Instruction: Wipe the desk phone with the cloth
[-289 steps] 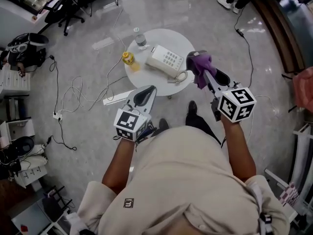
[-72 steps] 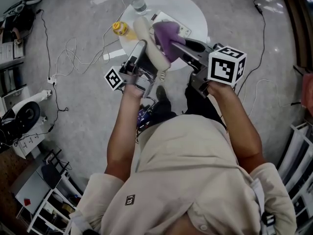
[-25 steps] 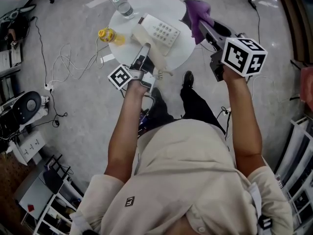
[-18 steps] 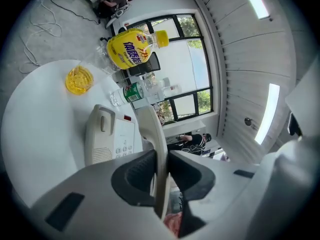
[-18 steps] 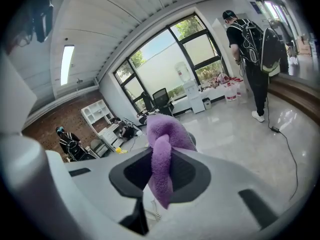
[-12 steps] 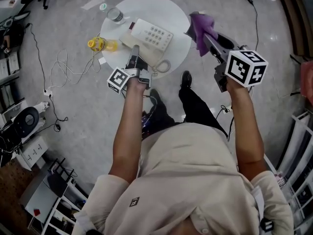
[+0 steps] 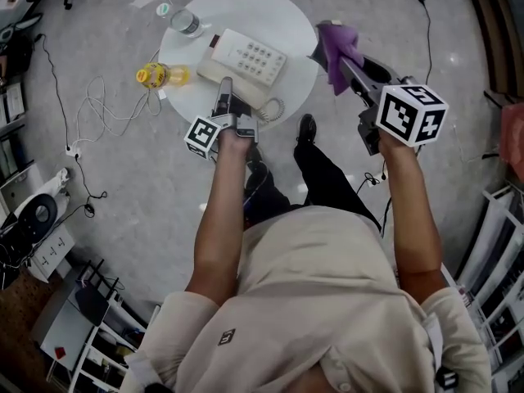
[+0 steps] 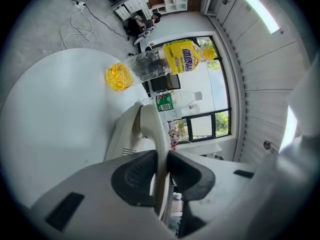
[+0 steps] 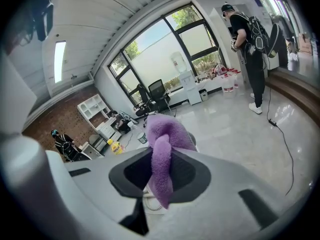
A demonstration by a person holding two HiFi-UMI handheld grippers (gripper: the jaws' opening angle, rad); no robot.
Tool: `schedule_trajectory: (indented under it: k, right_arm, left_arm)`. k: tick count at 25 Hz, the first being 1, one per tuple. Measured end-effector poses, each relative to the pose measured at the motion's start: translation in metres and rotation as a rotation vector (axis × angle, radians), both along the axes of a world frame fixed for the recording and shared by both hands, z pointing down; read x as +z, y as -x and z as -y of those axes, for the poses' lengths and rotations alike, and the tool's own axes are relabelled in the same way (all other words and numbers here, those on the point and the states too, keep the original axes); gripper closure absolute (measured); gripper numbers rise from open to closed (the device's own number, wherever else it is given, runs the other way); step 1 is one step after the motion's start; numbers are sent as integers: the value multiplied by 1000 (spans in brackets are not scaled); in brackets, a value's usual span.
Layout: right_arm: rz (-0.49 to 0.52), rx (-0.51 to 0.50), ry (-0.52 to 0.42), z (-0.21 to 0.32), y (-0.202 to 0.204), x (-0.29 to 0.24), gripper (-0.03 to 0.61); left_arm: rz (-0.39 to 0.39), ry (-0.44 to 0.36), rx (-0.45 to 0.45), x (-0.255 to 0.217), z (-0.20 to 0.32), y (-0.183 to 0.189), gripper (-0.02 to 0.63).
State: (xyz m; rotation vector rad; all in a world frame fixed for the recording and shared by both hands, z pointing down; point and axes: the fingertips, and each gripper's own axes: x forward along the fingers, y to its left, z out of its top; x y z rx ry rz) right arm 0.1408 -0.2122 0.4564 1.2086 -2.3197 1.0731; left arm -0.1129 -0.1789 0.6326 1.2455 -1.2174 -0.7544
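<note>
A cream desk phone point(image 7: 248, 58) sits on a round white table point(image 7: 282, 19). Its handset point(image 7: 208, 73) lies along the phone's near left side, with my left gripper point(image 7: 223, 90) shut on it. In the left gripper view the pads clamp the thin handset point(image 8: 151, 126) edge-on at my left gripper point(image 8: 161, 169). My right gripper point(image 7: 332, 46) hovers off the table's right edge, shut on a purple cloth point(image 7: 337, 39). The cloth point(image 9: 165, 134) bunches up out of the right gripper point(image 9: 161, 173) in the right gripper view.
A yellow bottle point(image 7: 155, 76) and a clear water bottle point(image 7: 184, 21) stand at the table's left edge. The coiled cord point(image 7: 274, 109) hangs at the near rim. Cables point(image 7: 90, 113) trail on the floor to the left. A person point(image 9: 249, 39) stands far off.
My left gripper has shifted left with the handset, from over the phone to its near left side. The right gripper with the cloth has held beside the table's right edge.
</note>
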Motion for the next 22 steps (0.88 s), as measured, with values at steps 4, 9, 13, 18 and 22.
schedule_trajectory:
  k: [4, 9, 13, 18, 22]
  right_arm:
    - [2, -12, 10, 4, 7, 6, 515]
    - [7, -21, 21, 6, 15, 10, 515]
    - [5, -24, 30, 7, 18, 15, 515]
    - [0, -25, 41, 5, 20, 18, 515]
    - [4, -35, 46, 3, 26, 21, 515]
  left_arm:
    - [39, 27, 28, 11, 5, -9, 534]
    - [71, 64, 83, 22, 10, -19, 531]
    - [109, 61, 178, 23, 16, -24, 522]
    - [143, 61, 260, 20, 14, -26, 523]
    - [130, 39, 276, 21, 7, -21, 531]
